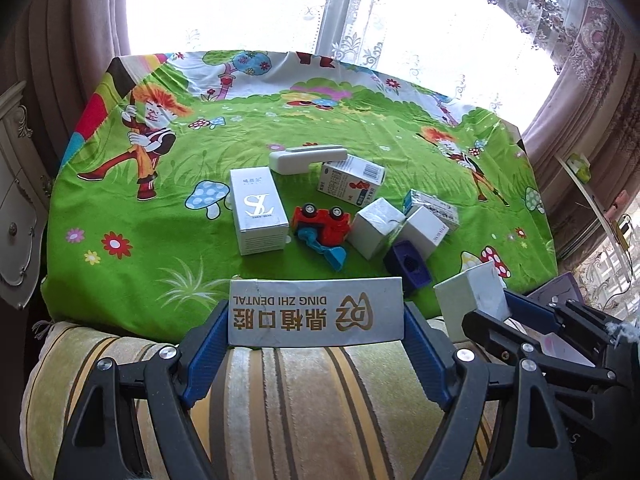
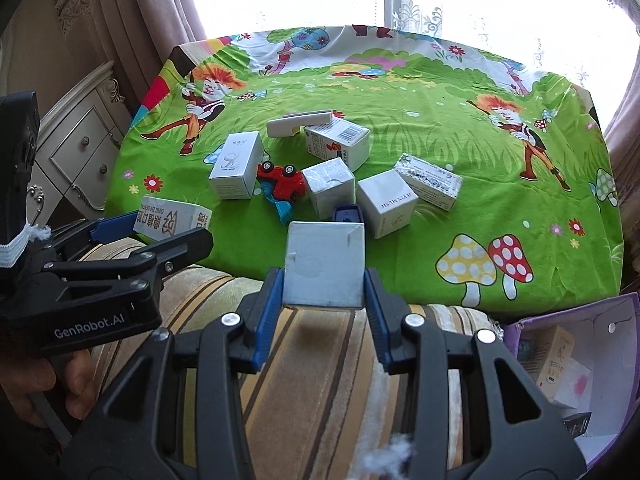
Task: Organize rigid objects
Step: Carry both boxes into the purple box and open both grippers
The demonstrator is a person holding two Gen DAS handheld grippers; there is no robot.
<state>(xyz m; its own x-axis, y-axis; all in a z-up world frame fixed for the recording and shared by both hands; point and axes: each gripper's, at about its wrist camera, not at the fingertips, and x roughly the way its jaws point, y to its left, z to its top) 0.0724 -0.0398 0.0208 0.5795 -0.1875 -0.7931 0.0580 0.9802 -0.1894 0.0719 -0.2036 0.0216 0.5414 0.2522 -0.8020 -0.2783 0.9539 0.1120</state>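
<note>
The left gripper (image 1: 316,320) is clamped across the width of a long white box printed "DING ZHI DENTAL" (image 1: 316,312), its blue pads pressing on both short ends, so the jaws stand wide around the box. The box is held clear of the table, over the near edge of the cartoon-print green tablecloth (image 1: 120,248) and above a striped cushion (image 1: 300,400).

The right gripper (image 2: 324,276) is closed at a narrower spread on a small white cube-shaped carton (image 2: 326,266), with a blue pad flat against each side. That carton also hangs above the striped cushion, just in front of the cloth's near edge.

On the cloth lies the remaining clutter. A white "YSL"-style box (image 1: 260,210) stands at the left of the group, with an overturned red toy truck (image 1: 320,222) with a blue scoop just beside it. Behind them a white flat bar-shaped case (image 1: 306,158) rests with one end propped on a printed medicine box with a barcode (image 1: 352,178). To the right sit a plain white carton (image 1: 376,226), a white box lettered "JI YIN MUSIC" (image 2: 386,202), and a tilted silver-printed box (image 2: 428,182). A dark blue small open box (image 1: 408,266) lies nearest the edge, close to the held cube.

In the right wrist view, a purple-rimmed storage box (image 2: 624,320) sits low at the right, below the table's edge, with several small packages (image 2: 556,354) in it. A person's hand (image 2: 44,388) grips the left tool's handle
</note>
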